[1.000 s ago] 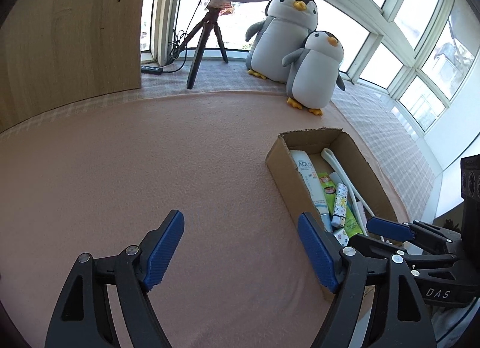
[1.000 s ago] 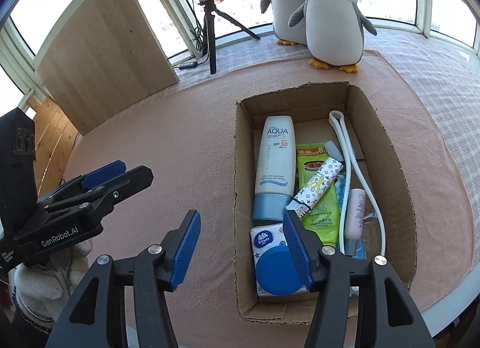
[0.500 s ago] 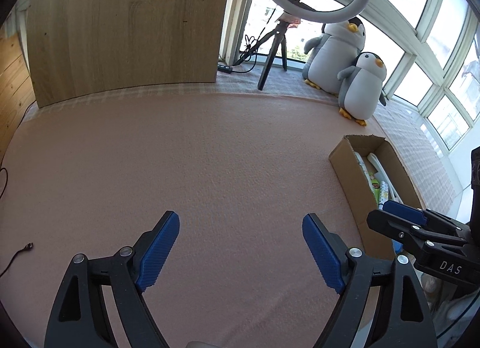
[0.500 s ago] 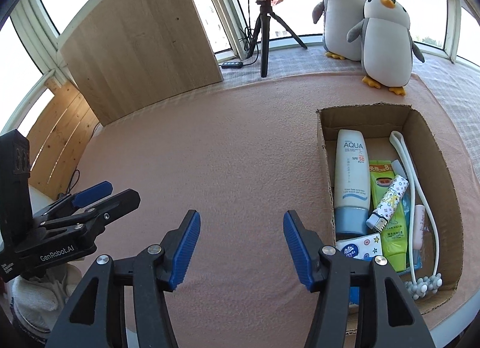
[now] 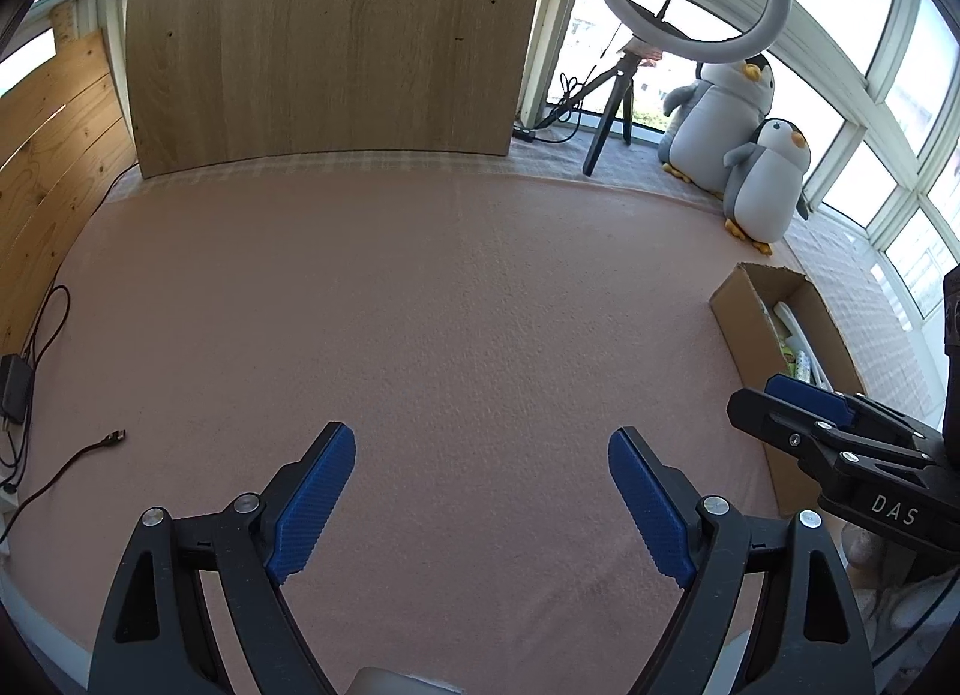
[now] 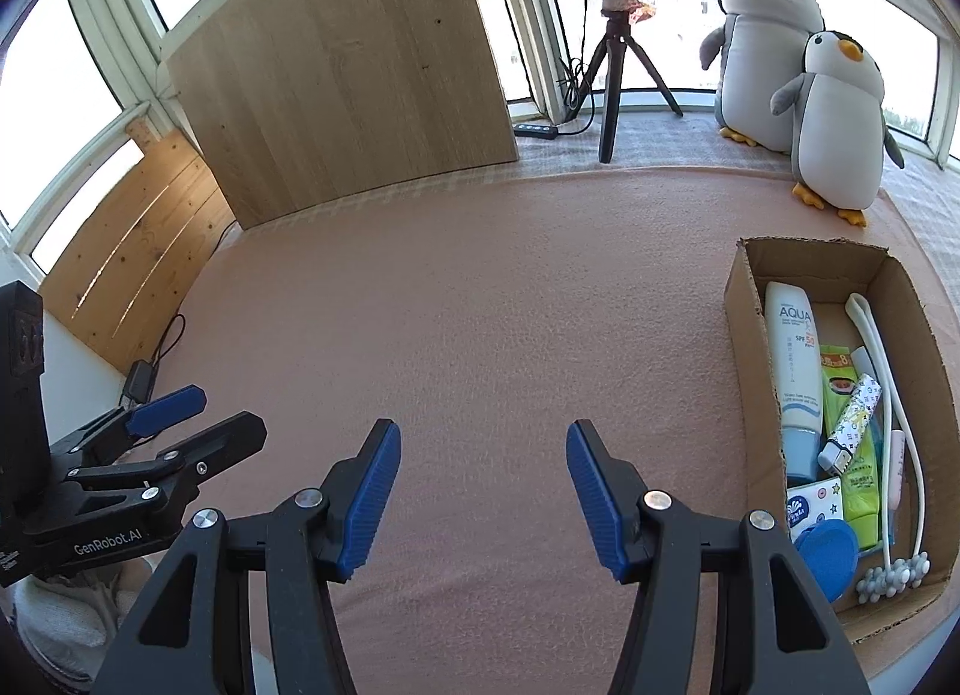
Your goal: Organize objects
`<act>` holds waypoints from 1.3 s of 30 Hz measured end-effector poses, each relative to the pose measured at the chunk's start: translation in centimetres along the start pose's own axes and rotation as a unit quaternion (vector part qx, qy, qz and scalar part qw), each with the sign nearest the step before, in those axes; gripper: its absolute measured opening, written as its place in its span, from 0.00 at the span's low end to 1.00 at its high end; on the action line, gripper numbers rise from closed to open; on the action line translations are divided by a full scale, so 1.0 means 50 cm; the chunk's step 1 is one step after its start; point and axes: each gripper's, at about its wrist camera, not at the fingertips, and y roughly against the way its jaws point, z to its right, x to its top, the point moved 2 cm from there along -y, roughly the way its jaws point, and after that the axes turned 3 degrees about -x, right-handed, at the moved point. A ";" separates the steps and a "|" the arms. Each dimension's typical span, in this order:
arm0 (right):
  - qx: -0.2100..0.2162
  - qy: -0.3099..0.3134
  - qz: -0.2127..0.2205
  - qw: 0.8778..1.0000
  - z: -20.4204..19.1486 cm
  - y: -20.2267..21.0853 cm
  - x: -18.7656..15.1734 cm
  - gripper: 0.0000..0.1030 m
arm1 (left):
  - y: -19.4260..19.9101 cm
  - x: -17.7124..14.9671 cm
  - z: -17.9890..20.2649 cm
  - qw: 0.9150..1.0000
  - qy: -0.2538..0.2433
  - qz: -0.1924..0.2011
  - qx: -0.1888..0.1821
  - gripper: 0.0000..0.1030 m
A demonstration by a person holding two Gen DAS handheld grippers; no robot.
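L gripper [image 5: 480, 491] angled down over pink mat [image 5: 420, 305], claws spread, empty. R gripper [image 6: 483, 485] likewise, half-spread, empty; cardboard box [image 6: 741, 347] at 3 o'clock.

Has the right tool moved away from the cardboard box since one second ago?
Yes. The right tool moved leftward, off the cardboard box, which now lies to its right.

The cardboard box [image 6: 744, 347] sits on the blanket [image 6: 480, 299]; inside it lie a tube [image 6: 792, 359] and a massager [image 6: 888, 413]. Behind the box stand two penguins [image 6: 840, 113]; left of them, a tripod [image 6: 612, 89].
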 end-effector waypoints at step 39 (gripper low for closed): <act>-0.031 0.010 -0.028 0.999 -0.065 -0.032 -0.036 0.52 | 0.003 -0.024 -0.055 1.000 0.008 -0.011 0.009 0.90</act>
